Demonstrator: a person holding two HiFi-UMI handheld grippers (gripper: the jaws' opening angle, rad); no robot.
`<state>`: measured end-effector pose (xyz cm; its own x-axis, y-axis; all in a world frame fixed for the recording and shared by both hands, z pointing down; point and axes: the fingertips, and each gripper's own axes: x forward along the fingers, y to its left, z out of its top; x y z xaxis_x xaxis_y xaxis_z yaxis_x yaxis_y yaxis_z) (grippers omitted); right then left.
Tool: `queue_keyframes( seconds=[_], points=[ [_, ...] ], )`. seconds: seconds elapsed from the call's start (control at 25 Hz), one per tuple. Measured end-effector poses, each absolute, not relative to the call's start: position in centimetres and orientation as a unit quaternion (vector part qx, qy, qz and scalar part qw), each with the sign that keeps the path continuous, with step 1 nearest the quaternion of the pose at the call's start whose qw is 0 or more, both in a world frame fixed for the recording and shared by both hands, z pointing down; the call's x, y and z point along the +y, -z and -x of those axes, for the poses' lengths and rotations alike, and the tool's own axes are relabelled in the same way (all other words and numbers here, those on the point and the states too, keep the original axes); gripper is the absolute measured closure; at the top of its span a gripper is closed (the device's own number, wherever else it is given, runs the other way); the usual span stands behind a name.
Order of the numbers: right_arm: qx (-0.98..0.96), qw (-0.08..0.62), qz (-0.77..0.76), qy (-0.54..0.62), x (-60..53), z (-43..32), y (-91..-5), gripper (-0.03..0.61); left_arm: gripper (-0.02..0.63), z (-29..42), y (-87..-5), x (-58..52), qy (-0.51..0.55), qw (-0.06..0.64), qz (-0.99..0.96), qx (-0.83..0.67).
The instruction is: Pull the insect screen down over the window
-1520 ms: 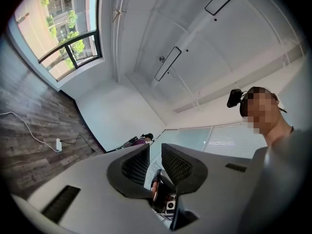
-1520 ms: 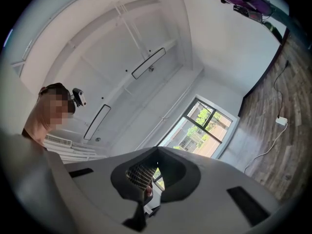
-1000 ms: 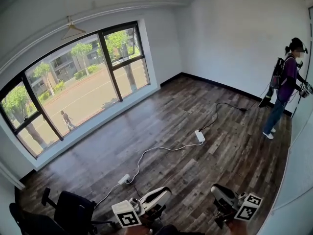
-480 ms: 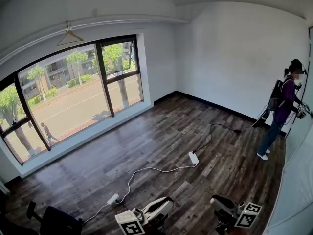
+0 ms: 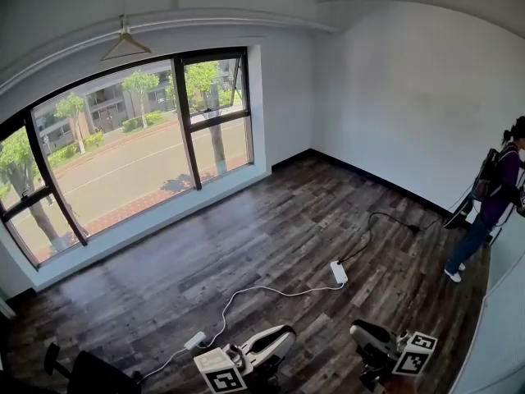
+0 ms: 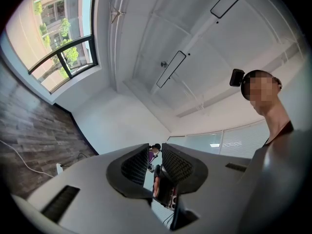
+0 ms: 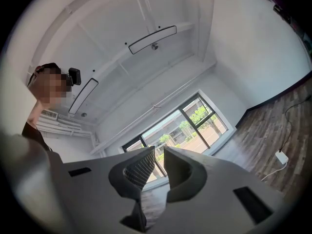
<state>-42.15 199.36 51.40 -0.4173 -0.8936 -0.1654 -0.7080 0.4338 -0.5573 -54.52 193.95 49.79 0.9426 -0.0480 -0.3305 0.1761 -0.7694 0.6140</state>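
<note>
Head view: nothing's started, the window (image 5: 131,150) is bare, no insect screen drawn, can't even spot its roll. Window runs long sideways along the far wall (image 5: 283,105), facing the room. Left gripper (image 6: 155,161) and right gripper (image 7: 160,164) sit well back from it, jaws a bit apart, empty.

One big window (image 5: 131,146) is letting light in. One hanger (image 5: 125,46) is hanging above it. Two white plug boxes are lying on the floor (image 5: 271,220): a far plug box (image 5: 339,272) and a near plug box (image 5: 194,341). One person (image 5: 502,195) is standing. One black chair (image 5: 86,373) is sitting. Two grippers are showing: the left hand-held gripper (image 6: 155,156) and the right hand-held gripper (image 7: 160,162).
</note>
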Motion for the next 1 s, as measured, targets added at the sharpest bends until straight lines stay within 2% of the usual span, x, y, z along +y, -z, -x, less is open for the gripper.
queue_keyframes(
  seconds=[0.56,0.72,1.0],
  points=[
    [0.821,0.237,0.473,0.216,188.8,40.0,-52.7,0.540,0.538,51.1,-51.1,184.1,0.128,0.345,-0.930,0.014],
    [0.832,0.239,0.453,0.216,183.9,37.0,-52.9,0.540,0.538,48.2,-51.0,179.8,0.133,0.342,-0.930,-0.005],
    [0.841,0.261,0.403,0.248,173.7,28.7,-51.7,0.540,0.538,40.4,-49.4,170.4,0.153,0.377,-0.913,-0.021]
  ],
)
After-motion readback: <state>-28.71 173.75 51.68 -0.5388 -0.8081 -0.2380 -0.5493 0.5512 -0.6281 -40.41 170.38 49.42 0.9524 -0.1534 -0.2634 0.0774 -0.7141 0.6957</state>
